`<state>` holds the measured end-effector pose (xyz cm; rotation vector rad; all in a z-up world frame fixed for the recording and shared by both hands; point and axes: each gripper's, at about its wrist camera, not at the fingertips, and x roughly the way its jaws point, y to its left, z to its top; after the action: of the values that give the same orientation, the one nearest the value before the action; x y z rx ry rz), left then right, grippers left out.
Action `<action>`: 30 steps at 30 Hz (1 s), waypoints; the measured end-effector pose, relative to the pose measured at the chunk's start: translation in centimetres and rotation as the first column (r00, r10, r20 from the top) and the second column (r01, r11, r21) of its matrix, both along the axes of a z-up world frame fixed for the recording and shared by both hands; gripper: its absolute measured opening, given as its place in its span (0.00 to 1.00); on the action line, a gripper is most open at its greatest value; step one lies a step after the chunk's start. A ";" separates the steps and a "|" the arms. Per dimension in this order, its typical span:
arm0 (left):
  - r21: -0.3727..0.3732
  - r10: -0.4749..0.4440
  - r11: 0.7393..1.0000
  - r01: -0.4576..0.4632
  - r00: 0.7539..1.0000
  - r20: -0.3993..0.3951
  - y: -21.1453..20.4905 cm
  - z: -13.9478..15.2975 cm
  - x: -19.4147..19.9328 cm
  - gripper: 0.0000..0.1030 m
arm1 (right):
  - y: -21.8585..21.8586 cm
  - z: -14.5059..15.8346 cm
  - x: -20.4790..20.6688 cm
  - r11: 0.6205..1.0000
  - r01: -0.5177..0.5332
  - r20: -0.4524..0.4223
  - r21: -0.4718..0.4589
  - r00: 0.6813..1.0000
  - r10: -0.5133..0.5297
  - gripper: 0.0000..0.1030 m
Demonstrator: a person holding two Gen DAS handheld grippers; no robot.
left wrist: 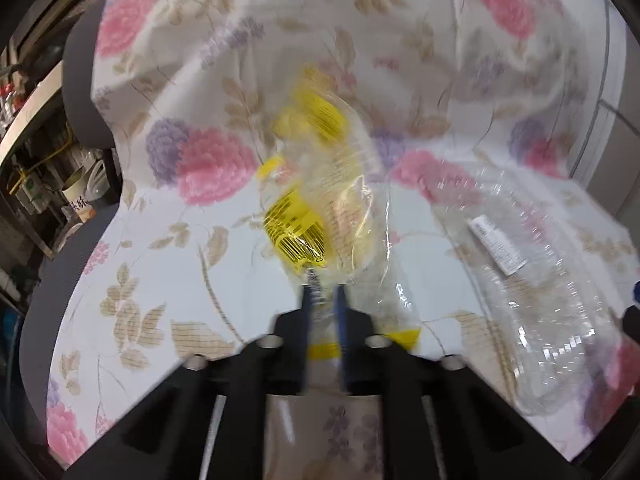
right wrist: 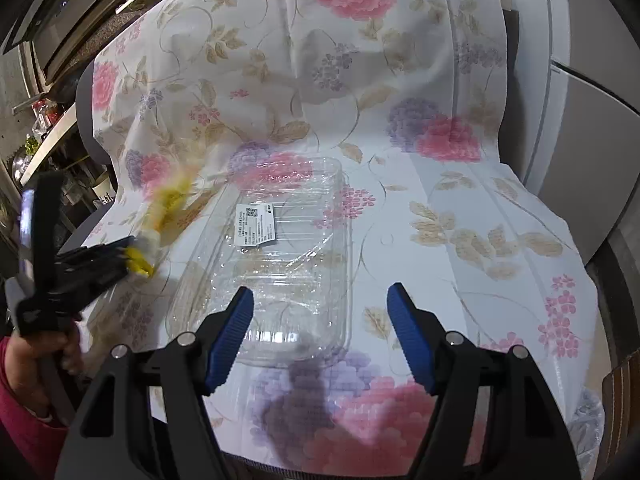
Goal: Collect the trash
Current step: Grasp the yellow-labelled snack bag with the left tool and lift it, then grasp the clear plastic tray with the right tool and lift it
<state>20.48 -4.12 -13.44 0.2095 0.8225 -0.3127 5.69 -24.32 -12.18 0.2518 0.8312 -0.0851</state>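
Left wrist view: left gripper [left wrist: 324, 292] clenched on the clear yellow-printed wrapper [left wrist: 320, 196], which lies on the floral cloth [left wrist: 168, 264]; clear plastic tray [left wrist: 532, 280] just to its right.
Right wrist view: right gripper [right wrist: 320, 320] released, jaws spread over the tray's near edge, nothing gripped; person's hand [right wrist: 48, 352] at left.

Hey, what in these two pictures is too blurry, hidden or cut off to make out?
- Yellow wrapper: print motion-blurred in both wrist views.
- Left gripper: pads shut on the wrapper, hiding its pinched end.
- Clear plastic tray: label text too small; cut off by the right edge in the left view.
- Right gripper: open, empty.
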 end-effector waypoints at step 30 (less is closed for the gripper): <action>-0.206 -0.065 0.977 0.059 0.998 -0.024 1.6 2.6 -7.4 0.05 | -1.0 -2.5 5.2 1.000 0.002 -0.076 0.031 0.997 0.000 0.11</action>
<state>13.10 -2.54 -10.80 0.0373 0.8089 -0.4575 10.85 -25.31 -14.69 0.2798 0.9083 -0.0831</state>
